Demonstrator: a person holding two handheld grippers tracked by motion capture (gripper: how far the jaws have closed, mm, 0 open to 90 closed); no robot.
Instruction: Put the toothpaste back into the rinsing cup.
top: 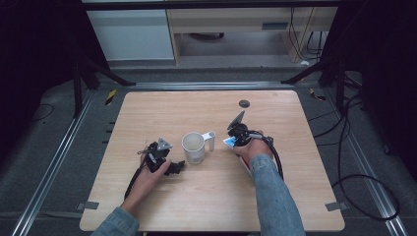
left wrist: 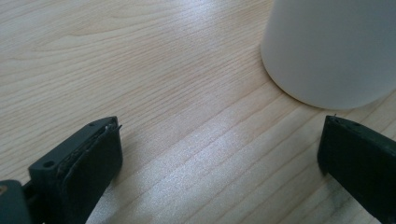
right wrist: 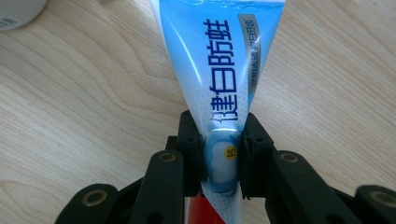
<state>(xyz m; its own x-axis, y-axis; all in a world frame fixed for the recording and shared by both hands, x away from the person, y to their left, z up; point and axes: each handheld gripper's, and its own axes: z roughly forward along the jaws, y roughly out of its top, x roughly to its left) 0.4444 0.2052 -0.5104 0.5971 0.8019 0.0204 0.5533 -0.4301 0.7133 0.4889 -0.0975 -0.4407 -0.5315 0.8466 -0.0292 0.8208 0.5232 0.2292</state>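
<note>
While the right gripper [right wrist: 219,158] pinches a blue-and-white tube [right wrist: 219,65] near its narrow end, jaws closed tight on both flat sides, the tube fans out wider away from the cam, w/ blue printed characters down its face and a bit of red showing below the jaws. Seen from the high view, the right gripper [top: 235,139] sits right of centre on the table [top: 295,196], the tube [top: 229,142] poking out toward the cup [top: 193,147], close to its handle [top: 210,139] but apart from it.

Left gripper [top: 172,167] rests low at the table, just left of the cup and near its base. Its own view shows the jaws spread wide w/ nothing between them but bare wood; the cup's white wall [left wrist: 331,51] stands ahead, toward the right jaw, not touching either one.

Cup is upright, roughly mid-table, between the two grippers, handle pointing to the right gripper's side. A dark round hole [top: 244,103] sits farther back on the table.
</note>
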